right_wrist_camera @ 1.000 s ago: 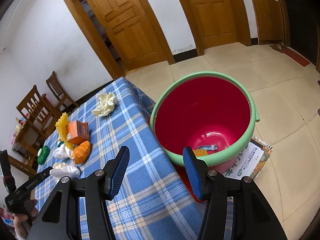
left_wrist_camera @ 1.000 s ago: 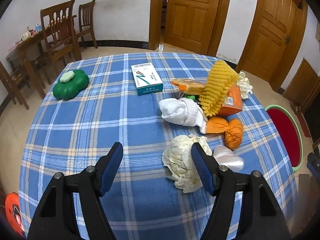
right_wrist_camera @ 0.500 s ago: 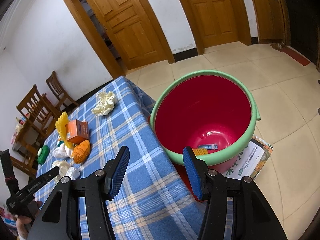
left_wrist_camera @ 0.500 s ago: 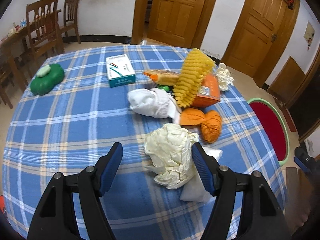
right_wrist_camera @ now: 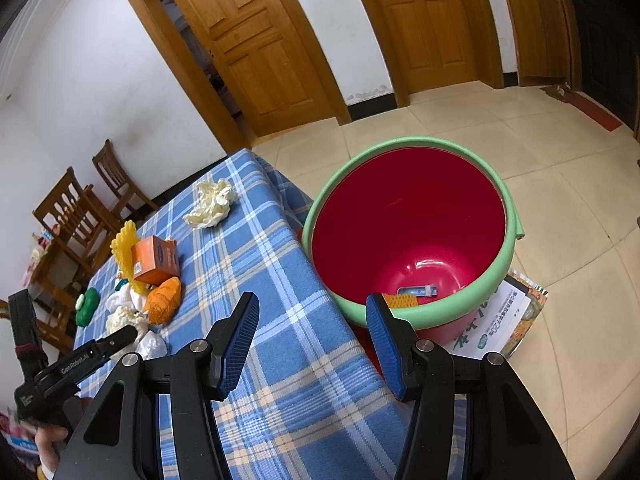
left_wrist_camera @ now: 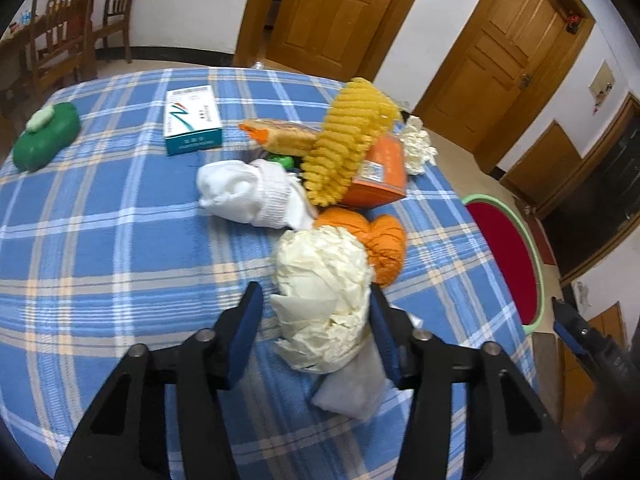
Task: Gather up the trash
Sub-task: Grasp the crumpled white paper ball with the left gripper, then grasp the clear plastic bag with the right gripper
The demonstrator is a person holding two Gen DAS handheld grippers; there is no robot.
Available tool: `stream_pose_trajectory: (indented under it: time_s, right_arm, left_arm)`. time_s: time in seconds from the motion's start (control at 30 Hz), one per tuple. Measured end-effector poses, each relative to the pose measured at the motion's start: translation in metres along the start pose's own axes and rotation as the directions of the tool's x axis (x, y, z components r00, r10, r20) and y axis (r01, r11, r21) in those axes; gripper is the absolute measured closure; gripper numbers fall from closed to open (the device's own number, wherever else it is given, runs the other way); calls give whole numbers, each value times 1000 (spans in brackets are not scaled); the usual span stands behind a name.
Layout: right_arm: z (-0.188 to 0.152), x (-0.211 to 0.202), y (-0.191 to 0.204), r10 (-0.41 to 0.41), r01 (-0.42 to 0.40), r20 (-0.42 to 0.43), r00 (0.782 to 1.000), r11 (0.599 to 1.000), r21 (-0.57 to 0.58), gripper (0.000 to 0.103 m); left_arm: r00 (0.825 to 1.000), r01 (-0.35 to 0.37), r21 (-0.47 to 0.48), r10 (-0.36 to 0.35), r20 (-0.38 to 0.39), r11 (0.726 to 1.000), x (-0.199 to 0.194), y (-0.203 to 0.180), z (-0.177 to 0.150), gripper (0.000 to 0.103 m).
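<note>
A crumpled cream paper ball [left_wrist_camera: 320, 276] lies on the blue checked tablecloth [left_wrist_camera: 120, 240], partly on top of a white plastic bag [left_wrist_camera: 352, 384]. My left gripper [left_wrist_camera: 314, 300] straddles the ball and its jaws are closing. The right pad touches the paper, while the left pad stands a sliver off it. Seen from the right wrist, the left gripper [right_wrist_camera: 130, 332] reaches in at the ball [right_wrist_camera: 120, 316]. My right gripper [right_wrist_camera: 311, 316] hangs open and empty over the table's edge, beside the red bin with a green rim [right_wrist_camera: 440, 312].
Past the ball lie an orange bundle [left_wrist_camera: 384, 244], a white sock [left_wrist_camera: 248, 192], yellow ridged foam [left_wrist_camera: 348, 140], an orange box [left_wrist_camera: 380, 172], a teal and white box [left_wrist_camera: 192, 120], a green container [left_wrist_camera: 44, 136] and another paper wad [right_wrist_camera: 212, 204]. Small scraps [right_wrist_camera: 416, 292] lie in the bin.
My left gripper has pushed forward and tipped down until the paper ball sits between its fingers, and the fingers have drawn closer together. The right gripper has not moved.
</note>
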State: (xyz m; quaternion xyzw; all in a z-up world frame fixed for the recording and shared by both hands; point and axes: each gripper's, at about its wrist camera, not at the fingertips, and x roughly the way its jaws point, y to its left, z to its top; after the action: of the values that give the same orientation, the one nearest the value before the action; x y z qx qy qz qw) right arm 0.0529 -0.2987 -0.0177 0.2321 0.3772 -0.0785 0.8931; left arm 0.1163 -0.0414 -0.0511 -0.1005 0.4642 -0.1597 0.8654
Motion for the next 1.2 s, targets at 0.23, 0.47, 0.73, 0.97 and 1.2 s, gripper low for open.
stream_pose_trajectory:
  time_s: [0.23,0.47,0.73,0.97,1.2]
  right_arm:
    - [-2,1,6,10,-10,-8,1000,1000,-14,46]
    - [-5,1,17,33,-34,-19,999,999,-34,46]
    - [-12,3,42,64,-68,-42,997,994,-91,46]
    - [-17,13,73,104,-116,-89,991,984,-136,46]
    - [-31,23,107,131,-158,-143,981,968,-193,46]
  left_arm:
    - [999,34,9,-34,25,999,-9,-4,1,66]
    - [998,10,-26,-8,68,1000,-34,9,1,66]
    - [990,-70,-40,74,119,997,-60,25,-7,66]
    - [984,-98,-76,108,145,992,-77,45,-17,66]
    - [977,-126,-119,144,156,985,-88,68,-27,66]
